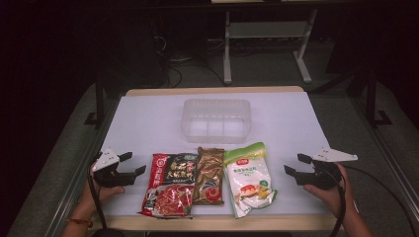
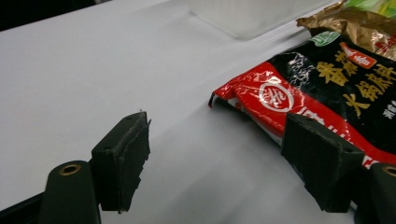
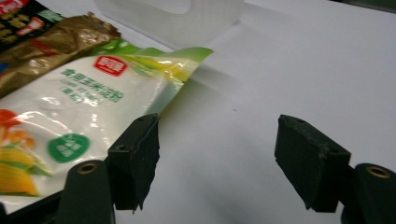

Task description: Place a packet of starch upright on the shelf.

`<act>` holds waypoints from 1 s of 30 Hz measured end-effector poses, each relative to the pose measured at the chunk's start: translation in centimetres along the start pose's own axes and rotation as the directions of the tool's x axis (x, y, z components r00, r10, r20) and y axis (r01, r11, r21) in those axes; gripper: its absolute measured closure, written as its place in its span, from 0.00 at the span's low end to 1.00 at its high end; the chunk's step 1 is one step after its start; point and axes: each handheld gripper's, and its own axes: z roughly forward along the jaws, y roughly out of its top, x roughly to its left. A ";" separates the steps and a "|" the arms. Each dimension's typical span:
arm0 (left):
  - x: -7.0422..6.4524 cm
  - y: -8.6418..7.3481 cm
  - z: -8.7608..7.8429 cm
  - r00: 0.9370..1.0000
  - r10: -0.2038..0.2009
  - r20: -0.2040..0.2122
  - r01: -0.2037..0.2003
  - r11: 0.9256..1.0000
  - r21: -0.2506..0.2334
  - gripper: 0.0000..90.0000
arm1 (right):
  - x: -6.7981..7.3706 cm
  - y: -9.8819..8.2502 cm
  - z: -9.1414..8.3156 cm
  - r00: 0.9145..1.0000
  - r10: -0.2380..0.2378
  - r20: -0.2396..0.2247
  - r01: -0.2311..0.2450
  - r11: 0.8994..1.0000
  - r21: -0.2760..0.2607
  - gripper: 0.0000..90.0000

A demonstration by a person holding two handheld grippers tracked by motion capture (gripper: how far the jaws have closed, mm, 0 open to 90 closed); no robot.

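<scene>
On the table, near edge: three packets in a row, red-and-black packet, brown packet, white-and-green packet, clear bin beyond them. My left tool and right tool flank the row, jaws spread, nothing pinched. Best approach, I judge: slide one jaw under an outer packet's free edge, pinch near a corner, lift flat toward the bin.

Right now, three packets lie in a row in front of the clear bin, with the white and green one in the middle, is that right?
Not quite: the brown packet is in the middle; the white and green packet lies rightmost, the red and black packet leftmost, all in front of the clear bin, as the high view shows.
</scene>
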 end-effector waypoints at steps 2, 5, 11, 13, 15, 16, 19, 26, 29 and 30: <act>-0.1 0.0 0.0 1.000 0.002 0.002 -0.002 1.000 0.002 0.26 | 0.2 0.2 0.1 0.999 0.008 -0.031 -0.008 1.000 0.008 0.32; -0.3 0.0 -0.1 1.000 0.006 0.010 -0.006 1.000 -0.001 0.26 | 0.5 0.5 0.3 0.998 0.007 -0.064 -0.006 1.000 0.019 0.32; -1.0 -0.1 -0.3 0.999 0.023 0.025 -0.023 1.000 -0.002 0.26 | 1.7 1.1 1.2 0.990 0.011 -0.143 -0.002 0.998 0.060 0.27; -1.3 0.0 -0.3 0.999 0.030 0.033 -0.030 1.000 0.002 0.26 | 2.1 1.2 1.5 0.986 0.015 -0.167 -0.003 0.998 0.070 0.25; -1.5 0.0 -0.3 0.999 0.040 0.033 -0.040 0.999 0.006 0.26 | 2.2 1.3 1.7 0.984 0.018 -0.179 -0.004 0.997 0.076 0.25; -1.6 0.0 -0.3 0.998 0.051 0.033 -0.052 0.999 0.012 0.26 | 2.2 1.3 1.9 0.981 0.022 -0.193 -0.006 0.997 0.083 0.25; -1.9 -0.1 -0.1 0.998 0.055 0.044 -0.056 0.998 0.021 0.26 | 2.5 1.5 2.6 0.973 0.029 -0.229 -0.006 0.995 0.102 0.27; -2.2 -0.4 -0.3 0.998 0.051 0.035 -0.052 0.998 0.029 0.26 | 3.4 1.9 4.7 0.961 0.037 -0.274 0.014 0.984 0.179 0.22; -2.1 -0.5 -0.4 0.998 0.055 0.033 -0.056 0.998 0.029 0.26 | 3.6 1.9 5.5 0.961 0.049 -0.272 0.009 0.978 0.210 0.21; -2.1 -0.5 -0.4 0.998 0.057 0.033 -0.058 0.998 0.031 0.26 | 3.6 1.9 5.7 0.959 0.058 -0.277 0.004 0.976 0.216 0.21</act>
